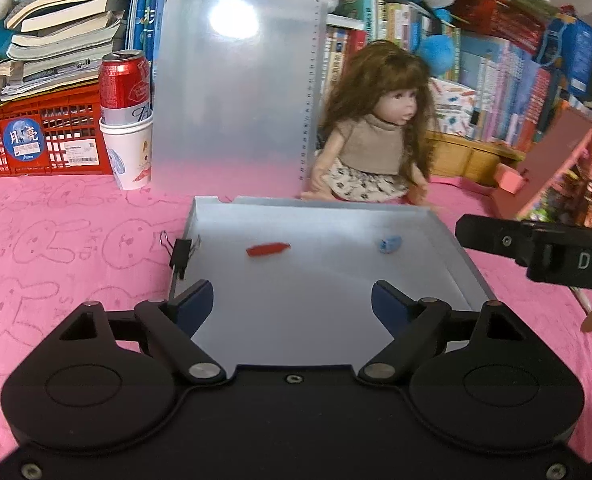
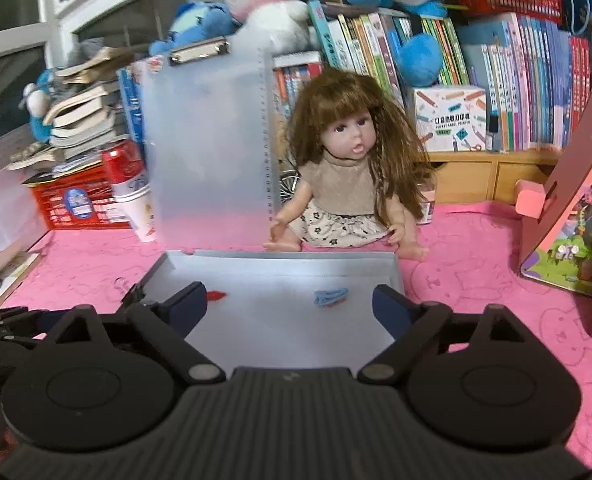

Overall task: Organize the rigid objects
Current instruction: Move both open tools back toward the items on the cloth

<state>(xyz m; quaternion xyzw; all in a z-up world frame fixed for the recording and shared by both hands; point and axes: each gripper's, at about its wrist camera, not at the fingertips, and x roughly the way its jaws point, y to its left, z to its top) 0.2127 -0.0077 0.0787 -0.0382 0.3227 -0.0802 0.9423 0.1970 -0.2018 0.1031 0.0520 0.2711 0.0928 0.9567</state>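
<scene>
Left wrist view: the left tongs stand spread wide above the near part of the grey case, and nothing is between the blue pads.
Right wrist view: the right tongs are also spread wide over the same case, with nothing between their pads.
Case: it lies open and flat on the pink table, and its frosted lid stands upright at 12 o'clock, with a metal clip at its top edge.
Red piece: a small red thing lies on the case floor at about 11 o'clock from the left tongs, well apart from the pads; what it is I cannot tell.
Blue piece: a small blue thing lies on the case floor at 1 o'clock, apart from the red one.
Binder clip: a black binder clip sits on the left wall of the case, at 10 o'clock.
Doll: a doll with long brown hair sits on the table just behind the far wall of the case, at 1 o'clock.
Can: a red can stands in a white paper cup at 10 o'clock, beside the lid and a red crate.
Right edge: the other tongs' black body shows at 3 o'clock in the left wrist view.
</scene>
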